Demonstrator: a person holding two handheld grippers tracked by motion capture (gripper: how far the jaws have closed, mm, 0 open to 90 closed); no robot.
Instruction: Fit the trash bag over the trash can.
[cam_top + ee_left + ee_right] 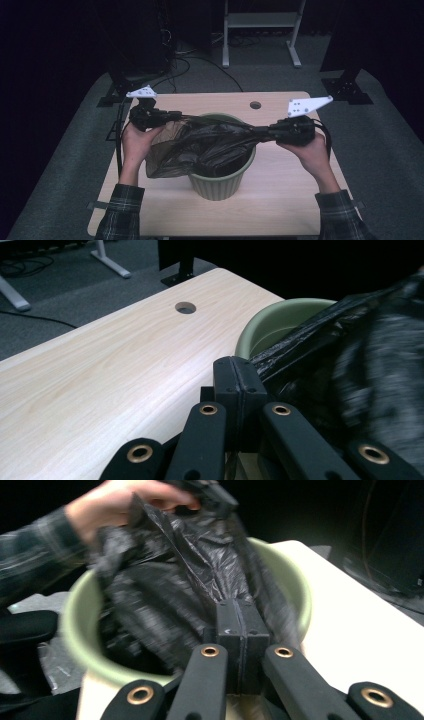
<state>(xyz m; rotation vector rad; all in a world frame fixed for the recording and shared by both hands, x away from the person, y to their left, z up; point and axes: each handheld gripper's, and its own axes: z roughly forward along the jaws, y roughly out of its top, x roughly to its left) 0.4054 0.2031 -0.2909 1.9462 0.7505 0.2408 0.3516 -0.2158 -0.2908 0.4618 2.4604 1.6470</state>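
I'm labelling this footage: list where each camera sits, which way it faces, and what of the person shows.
High view: above the person's side, facing forward and down on the table; both forearms show.
Left gripper view: on the left gripper, facing the bag and bin.
Right gripper view: on the right gripper, facing the left hand.
All share bag and bin.

No legible text, labels, brand marks, numbers or signs appear on any surface, including the table (280,200), the bin (220,185) on it and the bag (200,145).
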